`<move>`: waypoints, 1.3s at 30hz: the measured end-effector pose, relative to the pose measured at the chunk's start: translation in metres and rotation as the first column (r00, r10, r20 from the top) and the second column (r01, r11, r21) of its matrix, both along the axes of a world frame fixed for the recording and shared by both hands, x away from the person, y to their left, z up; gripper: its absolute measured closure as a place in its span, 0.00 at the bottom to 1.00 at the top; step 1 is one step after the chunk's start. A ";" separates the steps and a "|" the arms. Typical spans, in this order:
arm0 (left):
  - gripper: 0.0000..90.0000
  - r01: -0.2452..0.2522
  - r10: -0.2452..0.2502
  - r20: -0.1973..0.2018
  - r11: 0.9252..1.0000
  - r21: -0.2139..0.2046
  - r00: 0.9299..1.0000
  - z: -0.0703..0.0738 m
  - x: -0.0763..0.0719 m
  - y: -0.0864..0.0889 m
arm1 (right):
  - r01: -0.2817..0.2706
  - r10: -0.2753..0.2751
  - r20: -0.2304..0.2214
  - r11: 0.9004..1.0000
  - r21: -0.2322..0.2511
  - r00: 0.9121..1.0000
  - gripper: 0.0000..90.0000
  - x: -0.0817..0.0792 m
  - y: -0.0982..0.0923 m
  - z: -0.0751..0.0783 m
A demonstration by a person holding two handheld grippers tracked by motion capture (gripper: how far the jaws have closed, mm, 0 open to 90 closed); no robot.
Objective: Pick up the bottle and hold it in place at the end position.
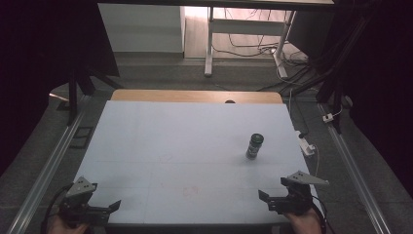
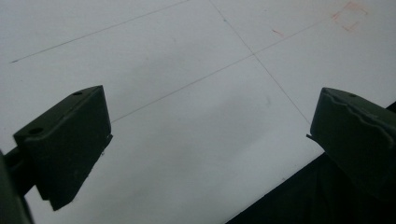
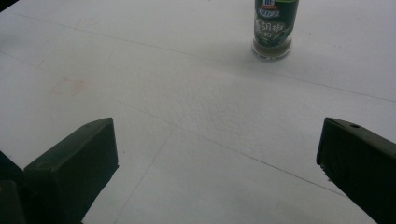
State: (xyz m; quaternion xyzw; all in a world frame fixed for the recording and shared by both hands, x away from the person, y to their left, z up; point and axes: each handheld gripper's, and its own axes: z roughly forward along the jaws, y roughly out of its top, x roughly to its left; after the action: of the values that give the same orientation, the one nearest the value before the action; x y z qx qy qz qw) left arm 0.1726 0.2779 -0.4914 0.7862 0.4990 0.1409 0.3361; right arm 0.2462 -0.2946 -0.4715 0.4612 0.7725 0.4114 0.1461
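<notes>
**Pre-reach: both grippers idle at near edge**

Spice jar stands upright on the table, right of centre, well ahead of the right gripper. Its fingers are spread, nothing between. Left gripper: same, empty. Likely next: right moves forward, straddles the jar, then closes.

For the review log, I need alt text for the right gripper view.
A small glass spice jar with a dark green label stands upright on the white table, ahead of the right gripper. Its two black jaws stand wide open with nothing between them.
</notes>
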 end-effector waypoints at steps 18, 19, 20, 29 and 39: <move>0.00 0.016 -0.016 -0.001 1.000 -0.002 1.000 0.000 0.000 0.000 | -0.011 0.011 0.016 1.000 -0.025 1.000 0.00 -0.001 0.003 0.001; 0.00 0.017 -0.017 -0.001 1.000 0.000 1.000 0.000 0.000 -0.001 | -0.011 0.012 0.017 1.000 -0.028 1.000 0.00 -0.001 0.003 0.001; 0.00 0.018 -0.018 -0.002 1.000 0.002 1.000 0.000 0.000 -0.001 | -0.012 0.013 0.015 1.000 -0.028 1.000 0.00 -0.002 0.004 0.001; 0.00 0.023 -0.023 -0.002 1.000 0.006 1.000 0.000 0.000 -0.001 | -0.020 0.021 0.017 0.999 -0.037 1.000 0.00 -0.002 0.005 0.001; 0.00 0.019 -0.019 -0.002 1.000 0.001 1.000 0.000 0.000 -0.001 | -0.041 0.043 0.056 0.999 -0.027 0.998 0.00 -0.001 0.008 0.007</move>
State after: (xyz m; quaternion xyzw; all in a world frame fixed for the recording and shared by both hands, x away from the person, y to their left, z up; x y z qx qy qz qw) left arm 0.1726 0.2769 -0.4916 0.7911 0.4919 0.1374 0.3366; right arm 0.2450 -0.2865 -0.4645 0.4311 0.7828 0.4173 0.1651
